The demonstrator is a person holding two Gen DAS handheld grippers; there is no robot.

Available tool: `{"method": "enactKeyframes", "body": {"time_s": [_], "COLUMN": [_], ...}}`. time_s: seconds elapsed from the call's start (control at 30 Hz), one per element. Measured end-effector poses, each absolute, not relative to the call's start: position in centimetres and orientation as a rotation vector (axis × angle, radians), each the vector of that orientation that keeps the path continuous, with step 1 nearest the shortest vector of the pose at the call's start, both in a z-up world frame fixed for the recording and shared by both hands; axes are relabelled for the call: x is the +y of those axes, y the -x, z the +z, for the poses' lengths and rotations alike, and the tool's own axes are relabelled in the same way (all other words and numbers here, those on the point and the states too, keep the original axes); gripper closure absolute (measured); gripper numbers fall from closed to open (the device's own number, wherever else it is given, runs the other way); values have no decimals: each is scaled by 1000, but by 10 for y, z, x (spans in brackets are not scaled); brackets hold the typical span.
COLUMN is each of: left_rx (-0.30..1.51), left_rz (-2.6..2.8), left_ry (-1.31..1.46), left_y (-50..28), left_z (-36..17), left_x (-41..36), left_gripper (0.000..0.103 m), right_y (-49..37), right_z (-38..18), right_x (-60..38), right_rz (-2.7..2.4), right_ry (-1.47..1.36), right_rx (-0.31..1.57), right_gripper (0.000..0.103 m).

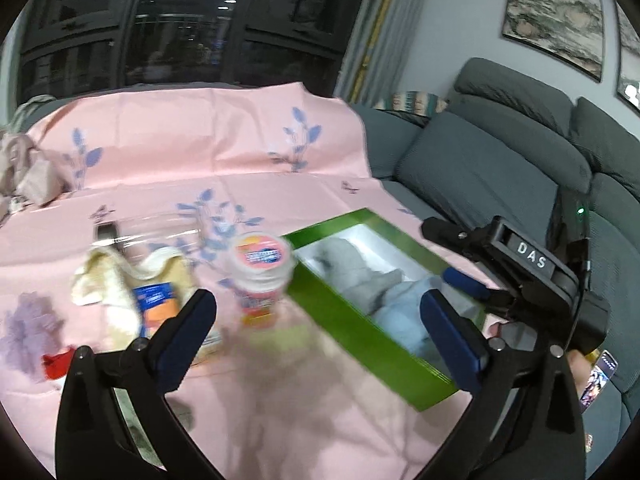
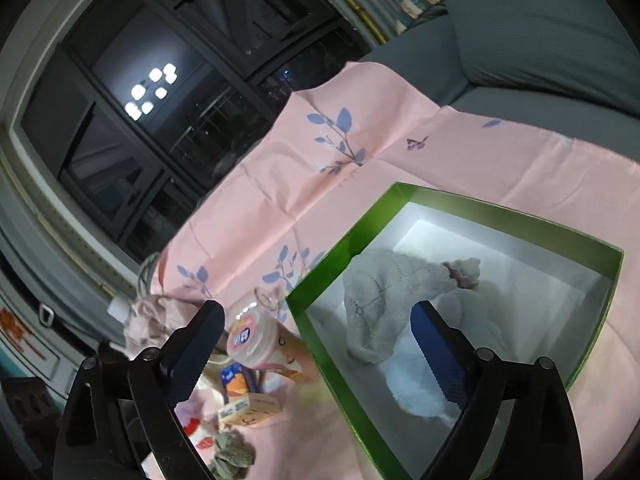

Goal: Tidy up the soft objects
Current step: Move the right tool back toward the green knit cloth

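Both grippers stand wide apart with nothing between their blue, ridged pads. Seen from its own camera, the left gripper hangs above a pink cloth printed with blue leaves, which covers the surface in front of a grey sofa. Its right finger is over the near end of a green box, a shallow rectangular cardboard one with a white inside. The right gripper shows in the same view beyond that box, black and angular.

From its own camera, the right gripper has its right finger over the box and its left finger outside it. In the box lie soft things: a grey knitted cloth with a loose, holed weave, crumpled, and a pale blue smooth one partly under it, below the right finger.

Left of the box, near the left finger, a round jar with a pink lid lies tilted, beside a small carton. A cream fluffy cloth and a purple fuzzy piece lie farther left on the pink cloth.
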State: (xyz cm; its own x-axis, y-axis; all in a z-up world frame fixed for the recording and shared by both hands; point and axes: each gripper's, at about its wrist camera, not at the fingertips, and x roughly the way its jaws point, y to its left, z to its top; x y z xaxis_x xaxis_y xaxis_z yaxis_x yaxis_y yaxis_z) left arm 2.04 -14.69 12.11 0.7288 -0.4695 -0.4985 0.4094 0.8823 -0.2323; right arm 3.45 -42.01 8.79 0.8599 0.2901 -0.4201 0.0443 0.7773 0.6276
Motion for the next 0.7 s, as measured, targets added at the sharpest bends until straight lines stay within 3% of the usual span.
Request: {"method": "enactKeyframes", "body": {"time_s": [0.43,0.7], "left_rx": [661,726], "left_rz": [-168,-18], "left_ry": [172,161], "left_y": [-7,1], "left_z": [79,41], "left_x": [-44,-5], "left_gripper": [1,1], "right_y": [-32,-25], "right_z": [105,55], "right_x": [-328,-258], "right_rz": [189,226], "right_ry": [-302,-111], "right_rx": [606,728], "right_gripper": [7,7]}}
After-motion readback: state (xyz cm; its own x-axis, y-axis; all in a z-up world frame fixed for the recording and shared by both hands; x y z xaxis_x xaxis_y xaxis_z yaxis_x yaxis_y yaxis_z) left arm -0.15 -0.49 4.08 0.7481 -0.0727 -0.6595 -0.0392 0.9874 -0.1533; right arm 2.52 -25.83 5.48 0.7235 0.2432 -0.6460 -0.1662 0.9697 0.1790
